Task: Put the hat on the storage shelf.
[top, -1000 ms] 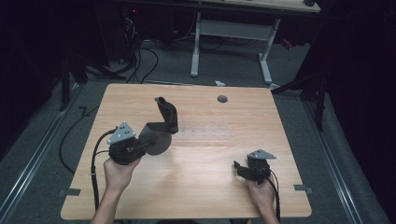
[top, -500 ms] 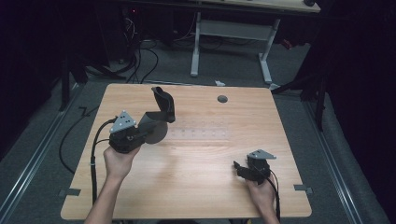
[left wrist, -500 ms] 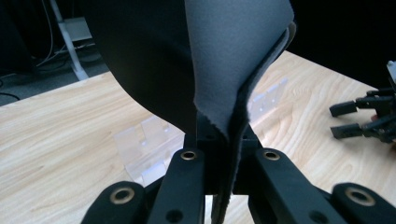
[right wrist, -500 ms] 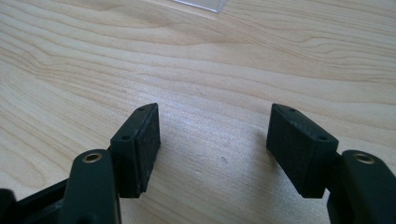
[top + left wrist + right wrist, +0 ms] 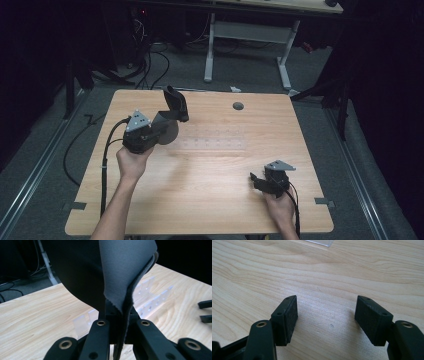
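While the left claw point(image 5: 117, 340) clamps a dark grey cloth point(image 5: 125, 272), the right claw point(image 5: 325, 321) gapes empty.

The right gripper point(image 5: 325, 320) is seen with its two black jaws set wide apart, nothing being held between them. Rough dark pads point(image 5: 291, 315) are carried on the inner faces, and brass-coloured rivets are visible on the links behind. Bare light wooden table point(image 5: 332, 277) is seen between and ahead of the jaws. A corner of a clear plastic piece point(image 5: 319, 242) lies well ahead of the fingertips.
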